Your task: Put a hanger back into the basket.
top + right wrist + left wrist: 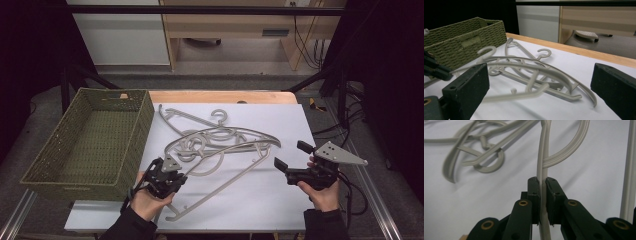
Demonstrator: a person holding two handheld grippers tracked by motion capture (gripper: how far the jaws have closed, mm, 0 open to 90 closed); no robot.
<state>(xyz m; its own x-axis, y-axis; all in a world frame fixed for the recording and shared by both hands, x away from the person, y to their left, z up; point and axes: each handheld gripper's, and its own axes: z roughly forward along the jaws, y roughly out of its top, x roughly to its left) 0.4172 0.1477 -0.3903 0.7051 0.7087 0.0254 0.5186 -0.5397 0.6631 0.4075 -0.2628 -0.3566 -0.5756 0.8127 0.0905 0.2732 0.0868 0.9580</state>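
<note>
My left gripper (pixel 543 185) pinches one grey hanger (pixel 543 165) tight, just beside the green basket (pixel 75 165). My right gripper (pixel 289 160) waits wide open, holding nothing. The basket has no hangers in it yet; the pile of hangers (pixel 210 135) lies beside it.

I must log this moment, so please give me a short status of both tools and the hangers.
Left tool shut on grey hanger. Right tool open, empty. Held hanger tangled with other hangers. Green woven basket at left.
</note>
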